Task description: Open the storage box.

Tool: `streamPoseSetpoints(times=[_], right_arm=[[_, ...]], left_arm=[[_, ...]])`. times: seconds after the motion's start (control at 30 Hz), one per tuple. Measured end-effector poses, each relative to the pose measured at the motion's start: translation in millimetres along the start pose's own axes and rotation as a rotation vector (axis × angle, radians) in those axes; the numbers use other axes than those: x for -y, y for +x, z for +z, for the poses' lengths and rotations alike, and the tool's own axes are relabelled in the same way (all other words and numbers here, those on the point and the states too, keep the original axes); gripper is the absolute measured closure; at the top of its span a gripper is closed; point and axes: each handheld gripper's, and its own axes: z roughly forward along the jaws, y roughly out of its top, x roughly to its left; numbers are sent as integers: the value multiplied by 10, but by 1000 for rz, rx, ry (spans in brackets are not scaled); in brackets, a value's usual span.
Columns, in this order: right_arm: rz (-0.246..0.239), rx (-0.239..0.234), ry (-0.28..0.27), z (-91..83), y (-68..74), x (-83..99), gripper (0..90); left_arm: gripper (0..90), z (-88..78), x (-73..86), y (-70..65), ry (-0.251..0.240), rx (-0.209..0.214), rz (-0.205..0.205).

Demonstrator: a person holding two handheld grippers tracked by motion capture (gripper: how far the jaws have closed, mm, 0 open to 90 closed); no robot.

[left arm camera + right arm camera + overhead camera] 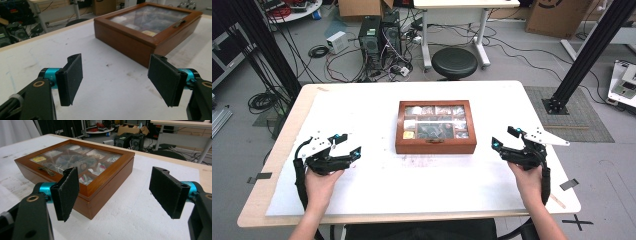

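High view: wooden box [435, 128] with glass lid sits closed at centre of white table [362, 110], brass latch facing person, likely placed for opening from front. Left gripper [347, 146] and right gripper [503, 138] rest on either side, near box but apart from it, angled inward, seemingly poised to approach. Both sets of jaws stand wide apart, nothing between them, touching nothing.
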Motion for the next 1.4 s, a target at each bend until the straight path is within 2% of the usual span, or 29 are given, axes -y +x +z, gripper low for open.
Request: streamPoseSetpoints(times=[0.07,0.17,0.23,0.3,0.33,0.4,0.53,0.77,1.17,1.23,1.4], right_arm=[[-1,1,0,-3,1,1,248],[-1,-1,6,4,-1,3,248],[3,-2,11,10,-5,5,248],[3,-3,12,13,-11,6,247],[5,1,13,18,-15,6,248],[9,-1,20,27,-22,8,248],[12,-8,32,53,-26,15,248],[13,-25,53,98,-15,24,252],[33,-65,141,303,-44,66,274],[22,-68,154,340,-43,70,300],[10,-79,184,420,-10,74,303]], left_arm=[[276,0,-2,-14,-13,2,1],[276,-5,-10,-45,-47,4,29],[276,-3,-10,-40,-49,12,25],[276,-2,-9,-38,-42,11,20],[276,5,-3,-25,-23,19,-4],[271,15,5,-10,-8,35,-25],[239,18,-3,-10,7,27,-33],[238,19,-7,-11,15,35,-34],[239,35,-4,-1,28,46,-45],[239,36,-5,-2,27,48,-44],[238,39,-3,-4,30,46,-44]])
